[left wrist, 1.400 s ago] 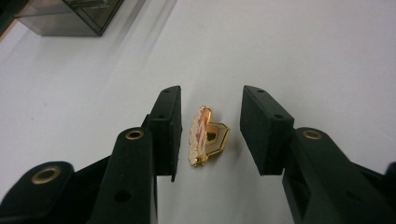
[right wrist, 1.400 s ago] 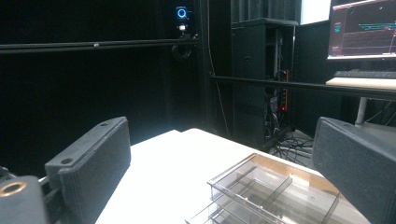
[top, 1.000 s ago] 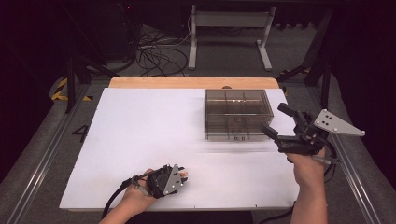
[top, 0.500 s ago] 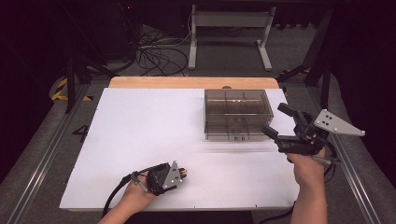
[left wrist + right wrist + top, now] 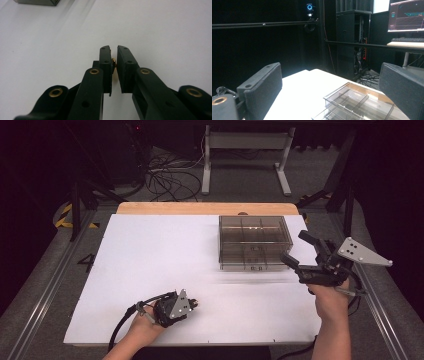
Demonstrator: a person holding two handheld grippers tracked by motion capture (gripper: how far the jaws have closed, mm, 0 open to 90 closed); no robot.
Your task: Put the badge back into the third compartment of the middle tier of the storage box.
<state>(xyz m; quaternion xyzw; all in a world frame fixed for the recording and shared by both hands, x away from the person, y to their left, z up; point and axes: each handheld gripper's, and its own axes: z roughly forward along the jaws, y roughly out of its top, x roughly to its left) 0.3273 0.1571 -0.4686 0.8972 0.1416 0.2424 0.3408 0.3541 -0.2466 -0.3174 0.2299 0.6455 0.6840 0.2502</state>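
My left gripper (image 5: 192, 305) lies low over the white table sheet (image 5: 150, 260) near its front edge. In the left gripper view its jaws (image 5: 113, 47) are nearly together, pinching a small brass-coloured piece (image 5: 114, 65) just above the sheet. My right gripper (image 5: 295, 248) is held above the table's right side with its jaws wide apart and nothing between them (image 5: 330, 72). It sits just right of a clear smoky plastic organizer box (image 5: 254, 242) with several compartments, which lies below and ahead of the jaws (image 5: 357, 102).
A corner of the organizer box (image 5: 37, 2) shows far off in the left gripper view. A wooden strip (image 5: 200, 208) runs along the table's far edge. Metal rails (image 5: 380, 310) flank the table. Cables and a stand (image 5: 245, 150) are on the floor beyond.
The left gripper has shifted slightly to the left along the front of the sheet. The right gripper has stayed almost still and open.
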